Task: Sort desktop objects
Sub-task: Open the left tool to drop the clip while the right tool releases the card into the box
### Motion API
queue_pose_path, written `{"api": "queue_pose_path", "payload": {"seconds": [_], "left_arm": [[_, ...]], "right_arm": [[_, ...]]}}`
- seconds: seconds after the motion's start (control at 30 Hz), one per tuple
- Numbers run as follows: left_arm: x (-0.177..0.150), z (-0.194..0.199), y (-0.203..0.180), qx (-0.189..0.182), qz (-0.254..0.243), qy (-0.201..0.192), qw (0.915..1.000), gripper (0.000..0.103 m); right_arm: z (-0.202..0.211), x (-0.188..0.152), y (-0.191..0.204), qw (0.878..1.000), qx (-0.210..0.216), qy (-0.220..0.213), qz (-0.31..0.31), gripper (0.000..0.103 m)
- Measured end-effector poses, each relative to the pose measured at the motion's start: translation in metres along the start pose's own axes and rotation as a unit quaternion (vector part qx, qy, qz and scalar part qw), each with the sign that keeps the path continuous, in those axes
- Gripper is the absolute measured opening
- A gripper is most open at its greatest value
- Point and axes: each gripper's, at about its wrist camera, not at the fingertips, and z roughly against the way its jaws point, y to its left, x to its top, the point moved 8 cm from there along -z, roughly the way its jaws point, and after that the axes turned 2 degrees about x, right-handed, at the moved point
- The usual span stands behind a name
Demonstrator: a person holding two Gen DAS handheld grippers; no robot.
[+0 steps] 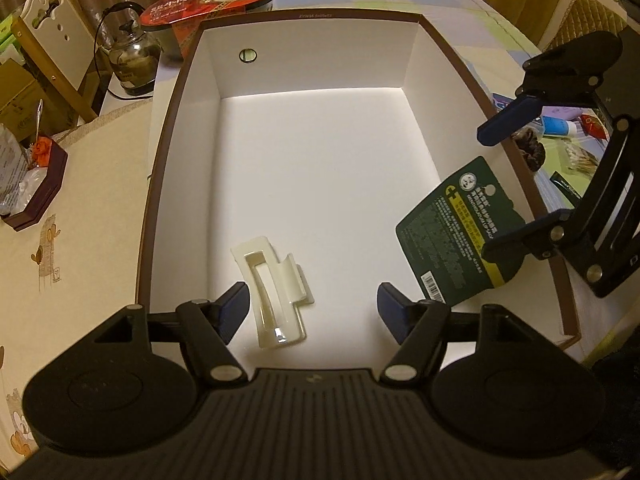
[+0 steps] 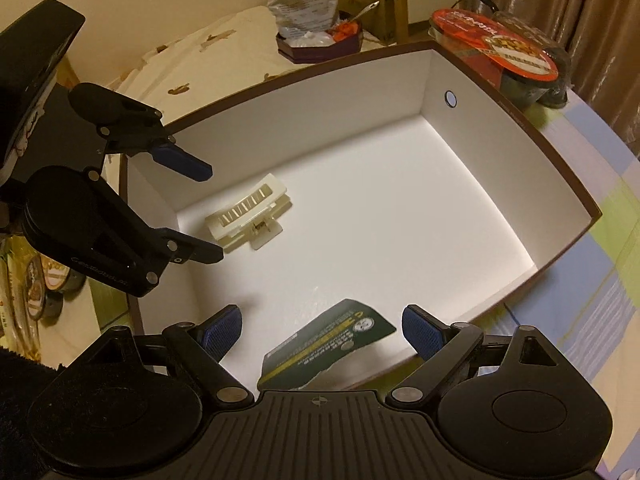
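Tabletop clutter (image 1: 560,128) beyond box (image 1: 160,184): left view only.

The left tongs (image 1: 312,312) hang with jaws spread wide, blue pads (both in plain sight) well apart and gripping nothing. The right tongs (image 2: 322,330) are likewise parted, reaching in from the opposite side, their pads empty too.
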Motion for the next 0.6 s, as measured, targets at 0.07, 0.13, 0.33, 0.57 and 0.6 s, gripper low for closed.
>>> {"api": "queue_pose_path", "payload": {"seconds": [0.07,0.13,0.33,0.57,0.6], "left_arm": [[0.000,0.003,-0.002,0.002,0.000,-0.002,1.0000,0.067],[0.000,0.008,-0.004,0.005,-0.001,-0.005,1.0000,0.067],[0.001,0.021,-0.008,0.019,-0.004,-0.017,0.9997,0.072],[-0.001,0.034,-0.013,0.033,-0.004,-0.026,0.9991,0.074],[-0.002,0.036,-0.014,0.034,-0.005,-0.028,0.9990,0.075]], "right_arm": [[0.003,-0.002,0.002,1.000,0.000,0.000,0.000,0.090],[0.005,-0.004,0.004,1.000,0.001,-0.001,0.003,0.090],[0.012,-0.007,0.011,1.000,-0.006,-0.009,0.012,0.090],[0.022,-0.010,0.019,1.000,-0.014,-0.021,0.018,0.090],[0.023,-0.011,0.020,0.999,-0.015,-0.023,0.019,0.090]]}}
